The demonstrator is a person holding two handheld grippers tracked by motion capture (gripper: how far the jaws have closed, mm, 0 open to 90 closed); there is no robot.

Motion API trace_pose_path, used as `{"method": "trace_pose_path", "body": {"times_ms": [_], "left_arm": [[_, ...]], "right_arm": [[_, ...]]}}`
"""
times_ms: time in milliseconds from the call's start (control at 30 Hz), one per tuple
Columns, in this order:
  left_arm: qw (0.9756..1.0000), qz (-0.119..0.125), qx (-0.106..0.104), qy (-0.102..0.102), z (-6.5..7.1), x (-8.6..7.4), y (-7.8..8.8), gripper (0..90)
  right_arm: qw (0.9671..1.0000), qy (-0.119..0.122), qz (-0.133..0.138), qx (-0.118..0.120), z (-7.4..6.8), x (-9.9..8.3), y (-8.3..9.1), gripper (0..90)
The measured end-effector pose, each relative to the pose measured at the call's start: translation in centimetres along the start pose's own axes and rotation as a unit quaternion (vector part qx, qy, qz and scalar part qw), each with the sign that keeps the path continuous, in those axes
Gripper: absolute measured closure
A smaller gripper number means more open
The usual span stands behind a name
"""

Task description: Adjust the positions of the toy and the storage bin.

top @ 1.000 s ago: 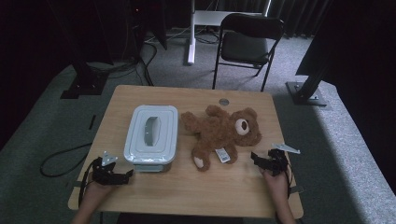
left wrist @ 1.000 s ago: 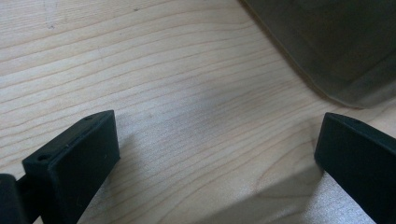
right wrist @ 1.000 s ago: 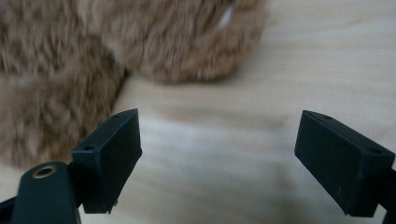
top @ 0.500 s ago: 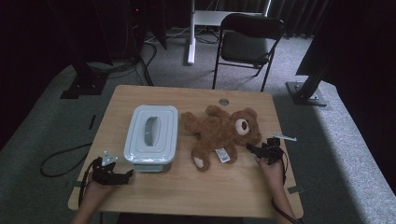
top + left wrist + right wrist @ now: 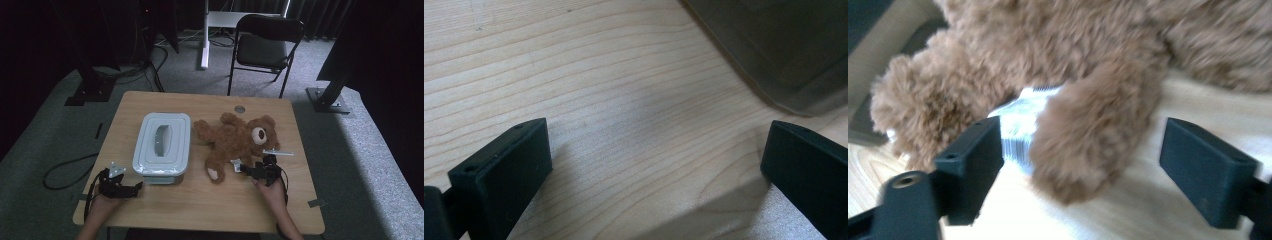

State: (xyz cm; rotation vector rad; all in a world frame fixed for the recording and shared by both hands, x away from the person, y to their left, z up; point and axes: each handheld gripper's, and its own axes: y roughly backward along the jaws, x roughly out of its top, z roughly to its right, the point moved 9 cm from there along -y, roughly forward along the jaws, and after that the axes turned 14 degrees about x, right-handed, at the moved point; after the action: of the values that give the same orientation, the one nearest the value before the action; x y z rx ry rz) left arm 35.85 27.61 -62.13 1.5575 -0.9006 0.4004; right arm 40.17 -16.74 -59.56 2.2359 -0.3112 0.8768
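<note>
High view, one teddy bear [image 5: 235,142], one lidded box [image 5: 162,142], two claws, left claw [image 5: 131,187], right claw [image 5: 242,169].

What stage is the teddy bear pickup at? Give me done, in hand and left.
Done: the right gripper has reached the teddy bear on the table, with one brown limb between its jaws. In hand: the jaws have just been closing but do not press the fur yet. Left: gripping and lifting the bear. The lidded bin is untouched, and the left gripper rests open beside it.
</note>
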Motion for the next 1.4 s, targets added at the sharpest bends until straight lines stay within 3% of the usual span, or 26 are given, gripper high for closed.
{"method": "trace_pose_path", "body": {"times_ms": [100, 167, 233, 300, 367, 733, 1167, 1400], "left_arm": [[1.0, 0.0, 0.0, 0.0, 0.0, 0.0, 0.0, 0.5], [1.0, 0.0, 0.0, 0.0, 0.0, 0.0, 0.0, 0.5], [1.0, 0.0, 0.0, 0.0, 0.0, 0.0, 0.0, 0.5], [1.0, 0.0, 0.0, 0.0, 0.0, 0.0, 0.0, 0.5], [1.0, 0.0, 0.0, 0.0, 0.0, 0.0, 0.0, 0.5], [1.0, 0.0, 0.0, 0.0, 0.0, 0.0, 0.0, 0.5], [1.0, -0.001, 0.0, 0.001, 0.0, 0.0, 0.0, 0.5], [1.0, -0.001, 0.0, 0.001, 0.0, 0.0, 0.0, 0.5]], "right_arm": [[0.9995, 0.003, -0.029, -0.009, 0.1, -1.1, -0.8, 32.3], [0.9996, 0.009, -0.025, -0.008, 0.0, -1.2, -0.9, 41.7], [0.9994, 0.018, -0.024, -0.015, 0.0, -0.9, -0.7, 57.3], [0.9992, 0.024, -0.025, -0.018, 0.1, -0.9, -0.6, 61.8], [0.9982, 0.041, -0.025, -0.036, 0.5, -0.6, 0.2, 74.4], [0.9963, 0.049, -0.023, -0.067, 2.2, 0.6, 1.9, 77.5], [0.9956, 0.0, 0.01, -0.093, 6.6, 2.8, 4.6, 77.6], [0.9929, -0.009, 0.012, -0.118, 8.7, 4.7, 5.3, 77.9]]}}
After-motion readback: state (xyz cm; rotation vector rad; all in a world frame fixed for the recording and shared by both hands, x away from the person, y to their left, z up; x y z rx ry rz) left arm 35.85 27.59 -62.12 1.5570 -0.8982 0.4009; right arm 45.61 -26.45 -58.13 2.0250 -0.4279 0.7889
